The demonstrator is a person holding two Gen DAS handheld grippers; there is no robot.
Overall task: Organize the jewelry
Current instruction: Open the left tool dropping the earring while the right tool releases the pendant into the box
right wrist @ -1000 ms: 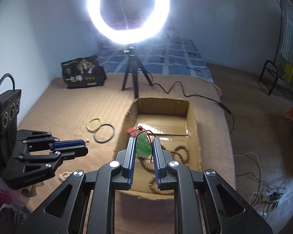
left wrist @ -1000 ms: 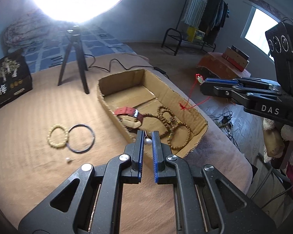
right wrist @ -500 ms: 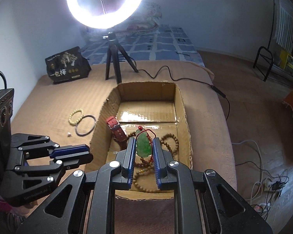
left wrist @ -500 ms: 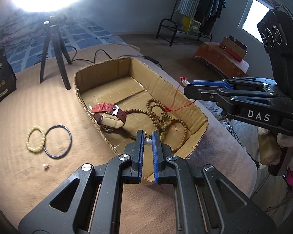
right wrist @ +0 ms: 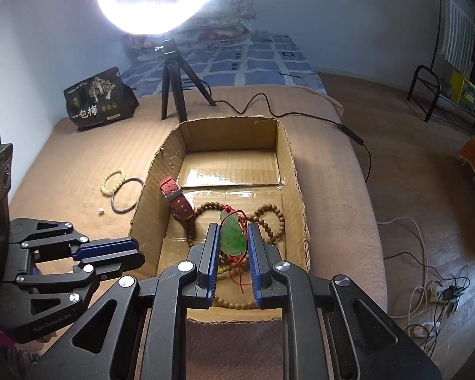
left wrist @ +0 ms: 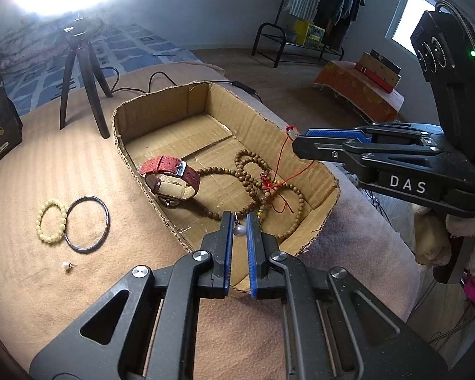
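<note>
L gripper [left wrist: 238, 221] clenched on small white pearl earring [left wrist: 239, 230], R gripper [right wrist: 234, 228] grasping green jade pendant [right wrist: 233, 237] w/ red cord; both over open brown cardboard box [right wrist: 289, 171], near end.

Two pearl earrings [left wrist: 239, 230], one watch [left wrist: 171, 174]

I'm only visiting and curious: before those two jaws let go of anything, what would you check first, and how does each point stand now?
1. Left gripper holds the pearl earring: ok.
2. Right gripper holds the green pendant: ok.
3. Both pieces are over the cardboard box: ok.
4. Red cord free of the wooden beads: cannot tell.
5. Landing spot clear of the red watch: ok.
6. All jewelry boxed: not ok; second earring, pale bracelet and dark bangle lie outside.
</note>
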